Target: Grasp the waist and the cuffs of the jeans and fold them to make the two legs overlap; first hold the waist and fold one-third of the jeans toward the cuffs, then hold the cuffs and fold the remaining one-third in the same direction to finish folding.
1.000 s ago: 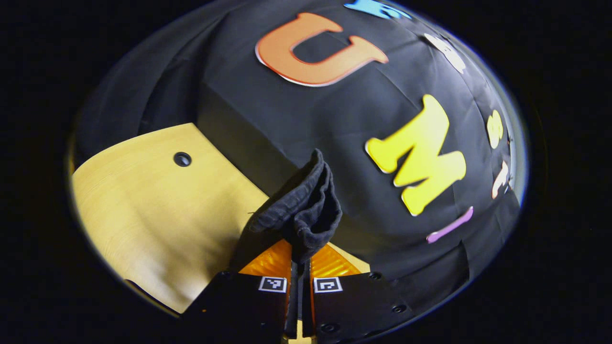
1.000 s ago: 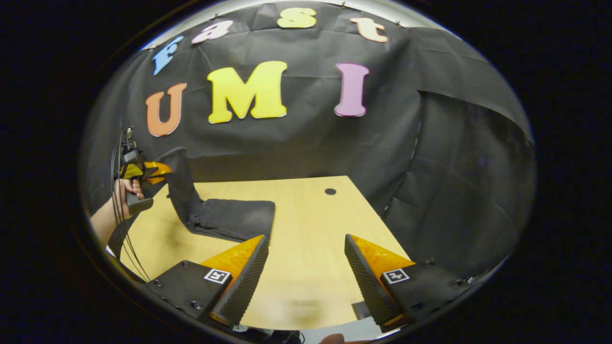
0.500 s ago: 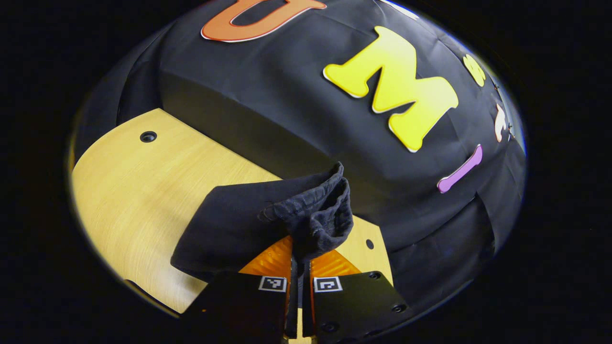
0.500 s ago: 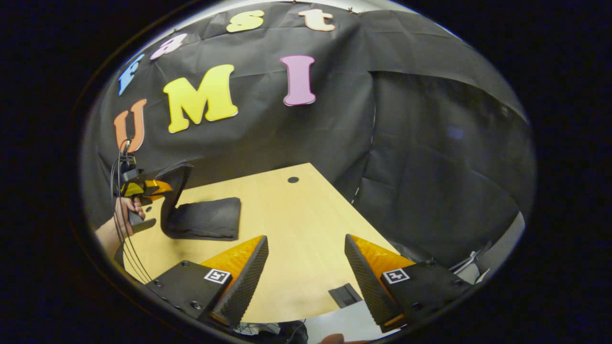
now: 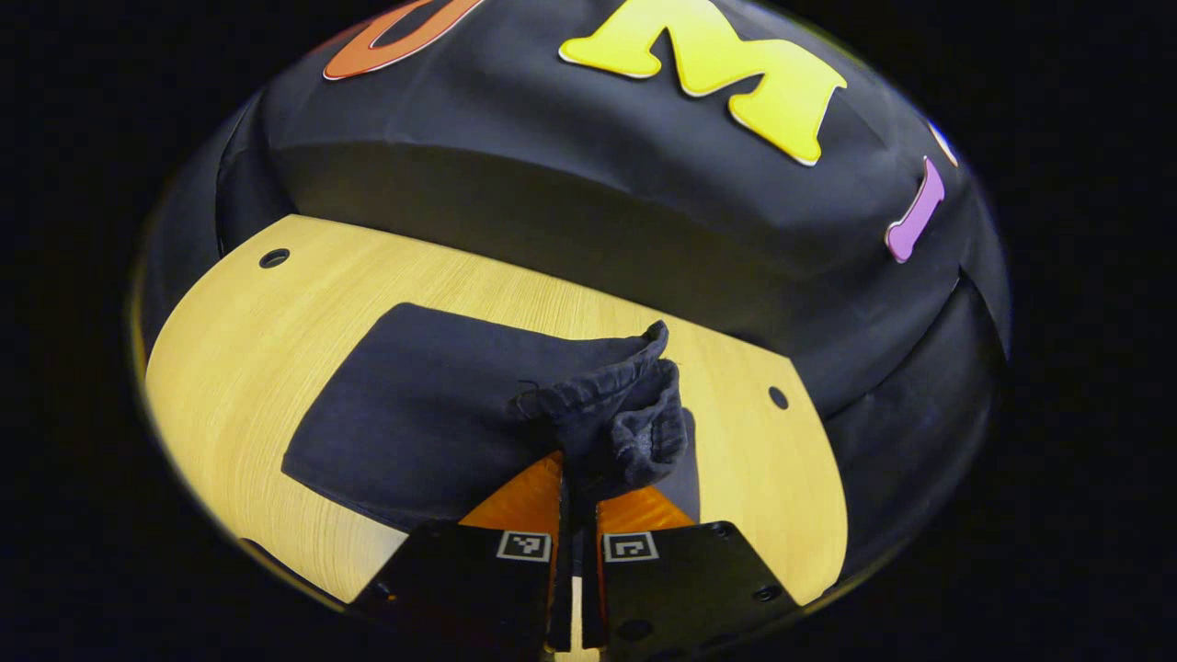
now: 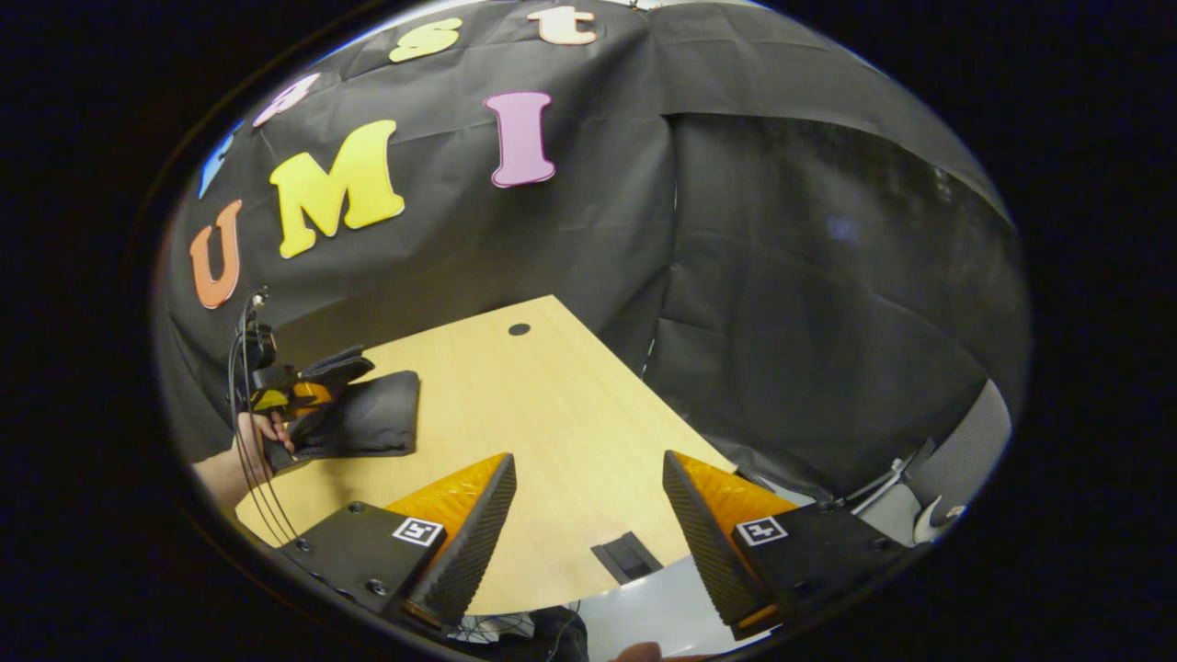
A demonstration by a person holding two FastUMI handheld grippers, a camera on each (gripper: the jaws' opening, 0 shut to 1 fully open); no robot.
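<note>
Dark jeans (image 5: pixel 432 414) lie folded into a flat rectangle on the light wooden table (image 5: pixel 248 368). My left gripper (image 5: pixel 577 478) is shut on the bunched cuffs (image 5: pixel 625 414), which it holds low over the near right part of the folded stack. In the right gripper view the jeans (image 6: pixel 368 423) sit at the table's far left, with the left gripper (image 6: pixel 294 395) and the hand (image 6: pixel 262 432) holding it beside them. My right gripper (image 6: pixel 588 478) is open over the near table edge, nothing between its fingers, well away from the jeans.
The table (image 6: pixel 552 414) has round cable holes (image 5: pixel 274 257) (image 5: pixel 778 397) (image 6: pixel 519 328) and a dark rectangular slot (image 6: pixel 627 557) at its near edge. Black cloth walls close in behind and to the right. A chair part (image 6: pixel 956 460) shows low right beyond the table.
My left gripper has carried the cuffs down and over the folded jeans, so the raised leg now lies nearly flat on the stack. My right gripper has swung to the right, staying open.
</note>
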